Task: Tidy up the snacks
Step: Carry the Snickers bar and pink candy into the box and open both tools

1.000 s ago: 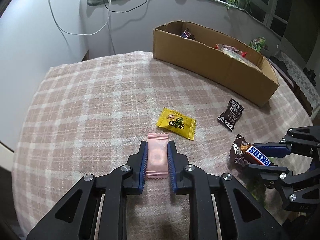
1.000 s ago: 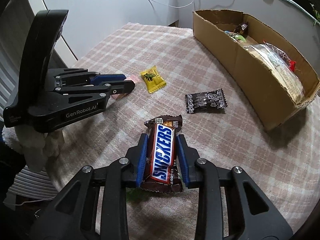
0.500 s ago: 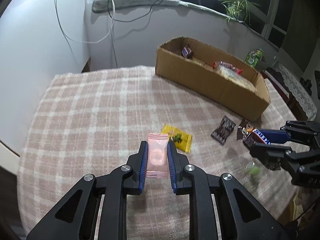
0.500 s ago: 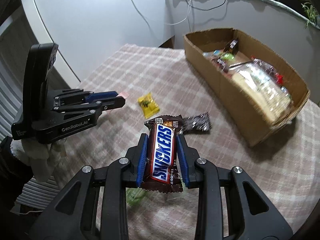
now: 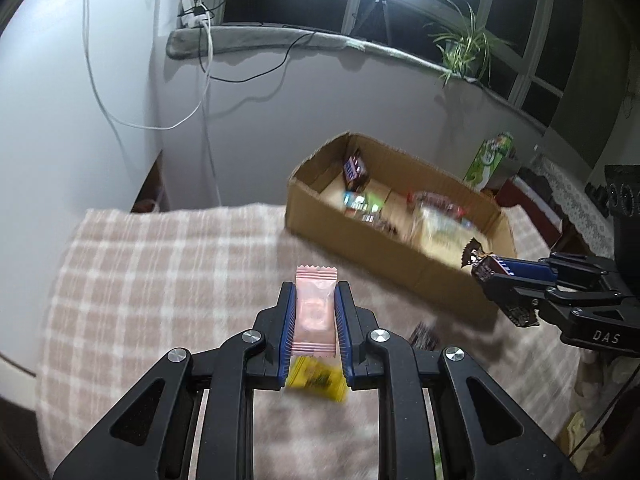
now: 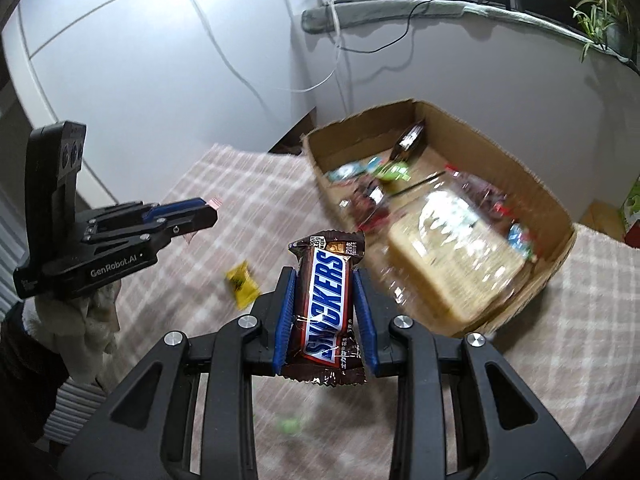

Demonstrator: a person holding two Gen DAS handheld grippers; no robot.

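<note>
Holding snacks aloft, both grippers clamped.

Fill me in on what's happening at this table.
Snacks are being sorted into a cardboard box. The left gripper is shut on a pink candy packet, and the right gripper is shut on a Snickers bar; both are lifted above the checked tablecloth. A yellow candy lies on the cloth.
</note>
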